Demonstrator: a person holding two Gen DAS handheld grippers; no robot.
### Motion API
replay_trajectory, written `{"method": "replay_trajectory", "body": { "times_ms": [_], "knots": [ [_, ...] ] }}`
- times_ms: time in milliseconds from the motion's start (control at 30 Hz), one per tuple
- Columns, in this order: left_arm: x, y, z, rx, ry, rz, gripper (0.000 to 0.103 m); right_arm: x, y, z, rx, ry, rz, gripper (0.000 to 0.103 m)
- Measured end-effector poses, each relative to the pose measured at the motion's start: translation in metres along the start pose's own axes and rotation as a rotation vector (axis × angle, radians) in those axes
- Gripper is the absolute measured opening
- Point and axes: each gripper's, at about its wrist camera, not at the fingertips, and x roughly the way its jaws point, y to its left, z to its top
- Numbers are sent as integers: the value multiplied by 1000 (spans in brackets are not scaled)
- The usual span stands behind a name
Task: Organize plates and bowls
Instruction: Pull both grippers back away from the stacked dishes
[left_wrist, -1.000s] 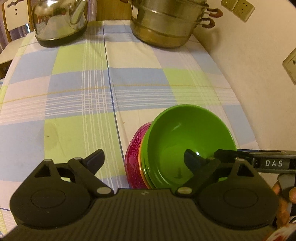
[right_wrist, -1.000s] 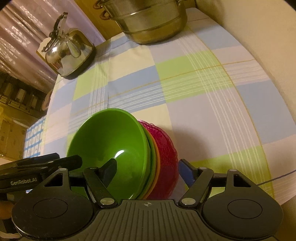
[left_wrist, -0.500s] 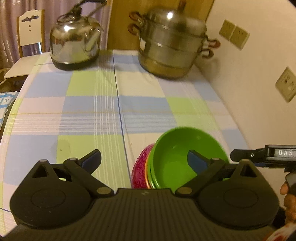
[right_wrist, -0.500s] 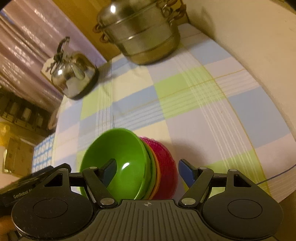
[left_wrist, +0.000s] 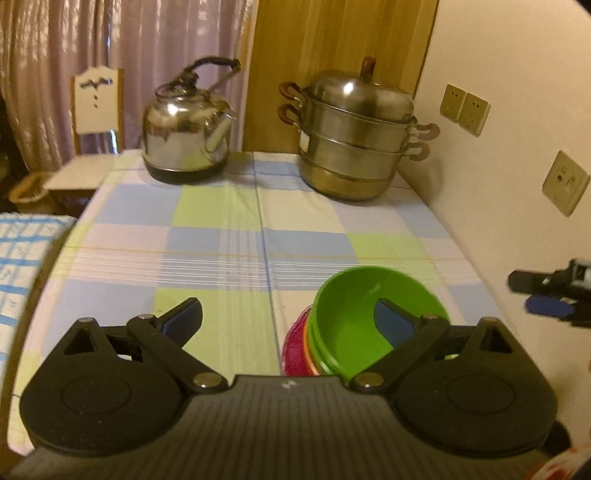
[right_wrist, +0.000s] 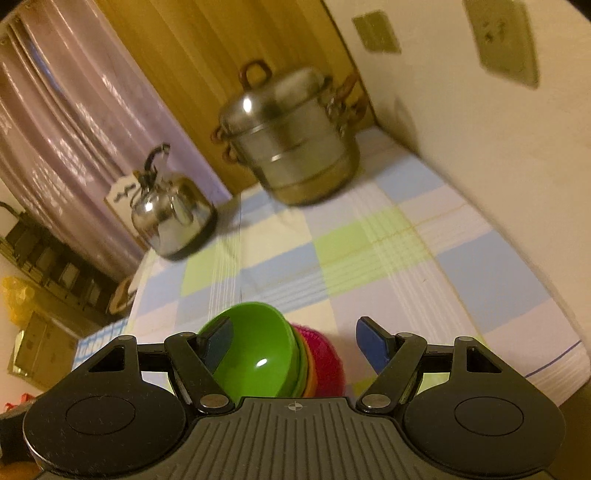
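A nested stack of dishes sits on the checked tablecloth (left_wrist: 221, 236): a green bowl (left_wrist: 354, 317) on top, then orange and green rims, and a dark pink patterned bowl (left_wrist: 295, 347) underneath. In the right wrist view the green bowl (right_wrist: 255, 350) and pink bowl (right_wrist: 325, 358) lie low in the picture. My left gripper (left_wrist: 288, 317) is open above the stack's near side, its fingers apart and holding nothing. The right gripper (right_wrist: 295, 339) also stands open, raised above the stack and clear of it. At the right edge of the left wrist view the right gripper (left_wrist: 546, 295) shows.
A steel kettle (left_wrist: 188, 129) and a stacked steel steamer pot (left_wrist: 358, 136) stand at the table's far end. The wall with sockets (left_wrist: 565, 184) runs along the right. A chair (left_wrist: 92, 122) and curtains are at the far left, a blue checked cloth (left_wrist: 22, 258) beside the table.
Both grippers have lifted and tilted up away from the bowl stack, so the stack sits lower and smaller in both views. The stack itself has stayed in place.
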Motion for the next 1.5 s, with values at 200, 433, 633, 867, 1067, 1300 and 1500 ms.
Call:
{"method": "replay_trajectory", "body": {
  "times_ms": [200,433,633,867,1067,1300,1500],
  "knots": [
    [-29,-3,-26,-4,-41,10,99,-23,4,-26,-42,-48,-12,73],
    [-49,-8,-62,-20,-8,-26,99,-32,13,-71,-124,-10,-58,73],
    [-52,-16,-94,5,17,13,97,-32,18,-107,-202,19,-97,73],
    [-47,-17,-118,-5,66,7,97,-26,14,-142,-249,61,-114,73],
    [-44,-16,-135,-6,102,-2,98,-22,11,-160,-275,95,-130,73],
    [-35,-16,-143,-7,129,-4,98,-17,13,-174,-321,106,-137,73],
    [-30,-20,-148,20,153,20,98,-13,15,-179,-335,111,-130,73]
  ]
}}
